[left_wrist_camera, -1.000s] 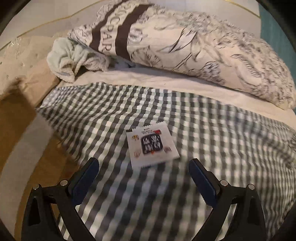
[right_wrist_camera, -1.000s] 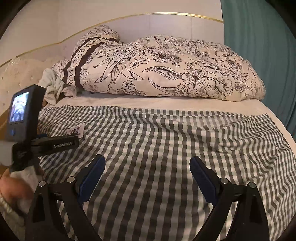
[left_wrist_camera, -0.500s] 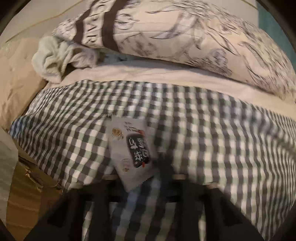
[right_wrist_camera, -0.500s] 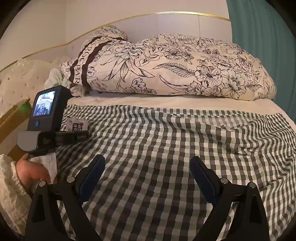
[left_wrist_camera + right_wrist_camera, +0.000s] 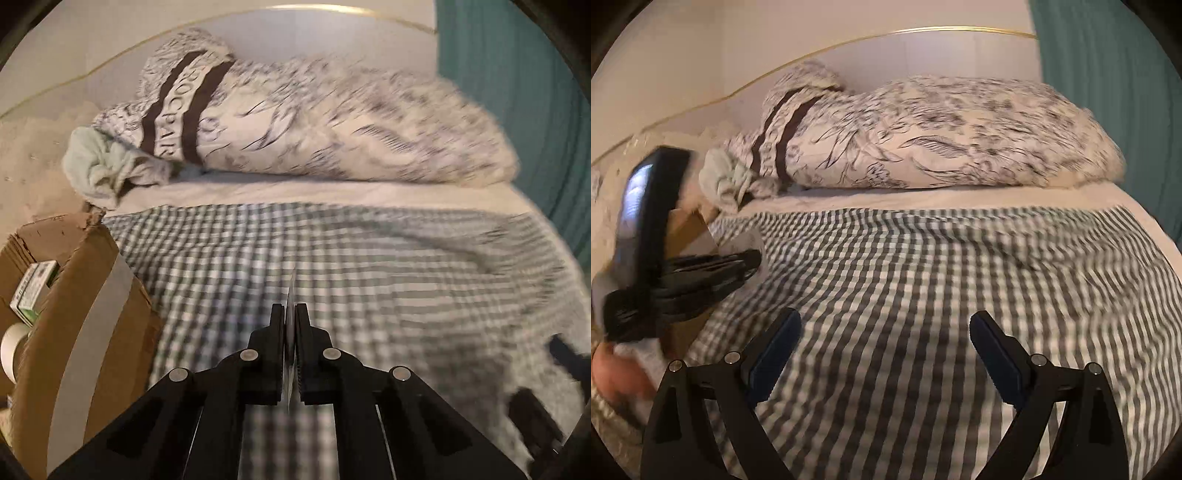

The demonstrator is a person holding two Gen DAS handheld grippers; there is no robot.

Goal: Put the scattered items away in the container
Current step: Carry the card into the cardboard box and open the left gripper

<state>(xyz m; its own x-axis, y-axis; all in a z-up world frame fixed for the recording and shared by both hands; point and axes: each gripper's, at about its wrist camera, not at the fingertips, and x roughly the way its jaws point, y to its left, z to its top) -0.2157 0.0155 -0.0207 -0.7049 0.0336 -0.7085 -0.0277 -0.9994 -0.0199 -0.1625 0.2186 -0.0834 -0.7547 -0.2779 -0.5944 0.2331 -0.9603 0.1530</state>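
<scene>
My left gripper (image 5: 290, 310) is shut on a thin white snack packet (image 5: 290, 295), seen edge-on between the jaws and held above the checked blanket (image 5: 369, 266). A brown cardboard box (image 5: 88, 295) stands at the left, beside the bed; a green-and-white carton (image 5: 33, 291) and a white tape roll (image 5: 11, 350) lie inside it. My right gripper (image 5: 884, 343) is open and empty over the blanket (image 5: 923, 277). In the right wrist view the left gripper (image 5: 738, 266) shows at the left, holding the white packet (image 5: 759, 245) near the box (image 5: 689, 225).
A floral duvet (image 5: 314, 122) and a pale green cloth (image 5: 99, 166) lie at the head of the bed. A teal curtain (image 5: 517, 92) hangs at the right. The right gripper's black frame (image 5: 554, 387) shows at the lower right of the left wrist view.
My left gripper has shut on the packet, lifted it off the blanket and swung toward the cardboard box. The right gripper stays open over the blanket.
</scene>
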